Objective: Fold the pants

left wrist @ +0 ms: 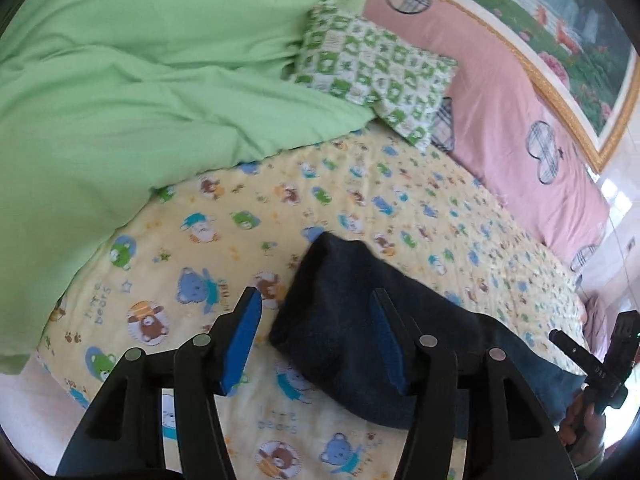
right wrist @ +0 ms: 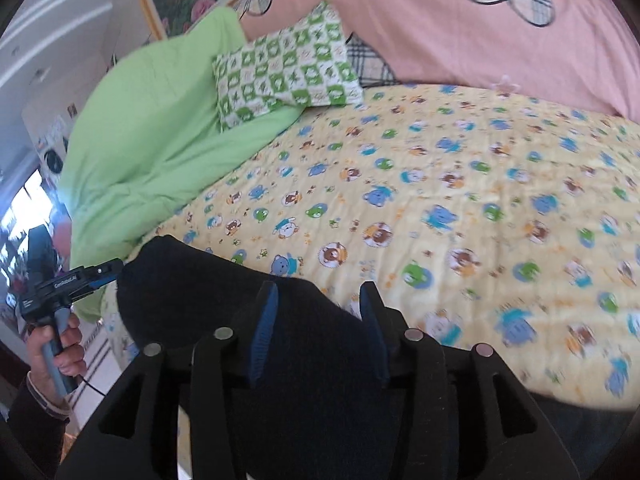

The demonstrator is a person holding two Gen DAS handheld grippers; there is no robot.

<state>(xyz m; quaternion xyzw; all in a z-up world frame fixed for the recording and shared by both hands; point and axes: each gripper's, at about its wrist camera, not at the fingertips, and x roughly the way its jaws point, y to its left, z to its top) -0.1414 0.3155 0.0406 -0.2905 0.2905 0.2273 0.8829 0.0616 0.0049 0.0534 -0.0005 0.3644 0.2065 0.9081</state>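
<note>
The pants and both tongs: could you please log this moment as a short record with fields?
garment: dark pants, bunched in a heap
surface: yellow bear-print sheet on the bed
left tongs: open, over the heap's left edge, gripping nothing
right tongs: open, over the heap, gripping nothing
bedding behind: green duvet, green-checked pillow, pink cover
fold status: cannot tell

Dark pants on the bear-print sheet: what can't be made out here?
- Left wrist view: the pants run behind the left gripper and off the lower edge; waistband and legs cannot be told apart.
- Right wrist view: the right gripper covers the pants; fold state hidden.
- The sheet is motion-blurred at right.
</note>
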